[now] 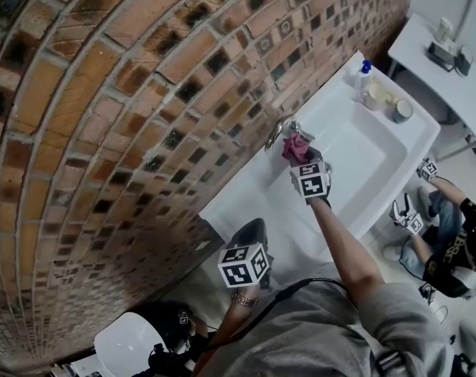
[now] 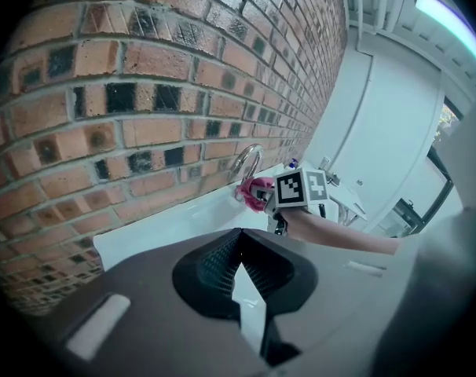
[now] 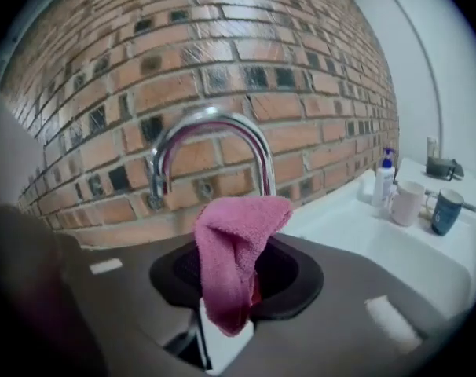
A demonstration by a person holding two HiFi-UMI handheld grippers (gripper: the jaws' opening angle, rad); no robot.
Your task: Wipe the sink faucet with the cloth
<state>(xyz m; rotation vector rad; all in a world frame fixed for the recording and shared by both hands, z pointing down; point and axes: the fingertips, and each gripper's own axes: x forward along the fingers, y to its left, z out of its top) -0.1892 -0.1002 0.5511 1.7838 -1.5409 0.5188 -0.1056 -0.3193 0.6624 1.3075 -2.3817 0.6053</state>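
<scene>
Plush pink cloth (image 3: 236,250), arched chrome faucet (image 3: 222,120)

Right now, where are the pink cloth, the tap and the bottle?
pink cloth (image 3: 236,250): right gripper view, middle of its hanging fold.
tap (image 3: 214,120): right gripper view, top of its curved spout.
bottle (image 3: 385,185): right gripper view, its white body.

No legible txt, nos. or brands. Only b/w square code markers, no letters: on cube (image 1: 310,177) of right gripper (image 1: 298,154) & cube (image 1: 243,265) of left gripper (image 1: 251,230). Yellow print (image 1: 455,249) on dark clothing, right of right gripper: too blurred.
</scene>
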